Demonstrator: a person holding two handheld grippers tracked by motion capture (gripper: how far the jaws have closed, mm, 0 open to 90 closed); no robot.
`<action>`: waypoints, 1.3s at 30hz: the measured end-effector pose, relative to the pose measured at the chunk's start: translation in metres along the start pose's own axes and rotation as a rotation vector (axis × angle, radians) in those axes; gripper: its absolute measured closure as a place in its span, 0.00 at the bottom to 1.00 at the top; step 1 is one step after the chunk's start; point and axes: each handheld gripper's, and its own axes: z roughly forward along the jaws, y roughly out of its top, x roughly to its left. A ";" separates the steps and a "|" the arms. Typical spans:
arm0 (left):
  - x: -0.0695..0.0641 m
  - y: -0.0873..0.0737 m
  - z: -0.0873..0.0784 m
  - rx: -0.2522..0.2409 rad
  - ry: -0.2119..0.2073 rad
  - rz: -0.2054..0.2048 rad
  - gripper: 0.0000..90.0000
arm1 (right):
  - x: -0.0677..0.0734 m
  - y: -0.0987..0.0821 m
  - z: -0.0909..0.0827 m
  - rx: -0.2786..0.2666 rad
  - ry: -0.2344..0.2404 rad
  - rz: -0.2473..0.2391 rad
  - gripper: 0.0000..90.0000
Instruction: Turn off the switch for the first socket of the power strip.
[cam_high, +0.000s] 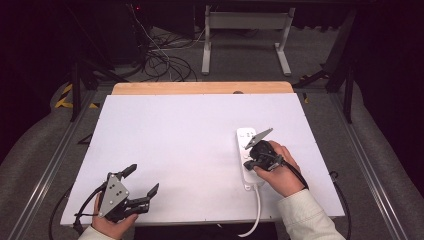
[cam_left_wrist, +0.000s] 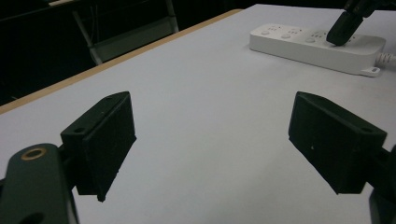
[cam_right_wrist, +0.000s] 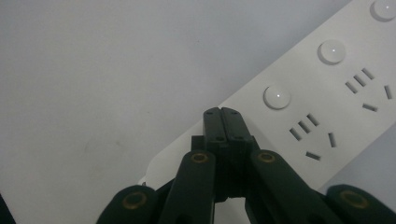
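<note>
While lit from above, white table (cam_high: 190, 150) spread beneath both tools. Just under the right gripper (cam_right_wrist: 222, 112), jaws pressed flat together on nothing, white power strip (cam_right_wrist: 336, 107), tips touching or nearly touching its top near a round button (cam_right_wrist: 277, 96). Well off from that strip, left gripper (cam_high: 141, 180), jaws spread wide over bare tabletop, nothing between.

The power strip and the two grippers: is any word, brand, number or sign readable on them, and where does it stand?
None can be read.
The power strip carries plain round buttons and socket slots, no lettering.
The right gripper and the left gripper are plain black, unmarked.
In the high view, anything on the strip is too small to read.
</note>
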 end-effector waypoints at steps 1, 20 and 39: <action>0.000 0.000 0.000 0.000 0.000 0.000 0.17 | 0.000 0.000 0.000 -0.001 0.002 0.001 1.00; 0.000 0.000 0.000 -0.002 0.000 0.002 0.17 | 0.004 0.000 0.000 0.004 -0.029 -0.002 1.00; 0.000 0.000 0.001 -0.002 -0.002 0.002 0.17 | 0.012 0.003 -0.026 -0.125 -0.067 -0.057 1.00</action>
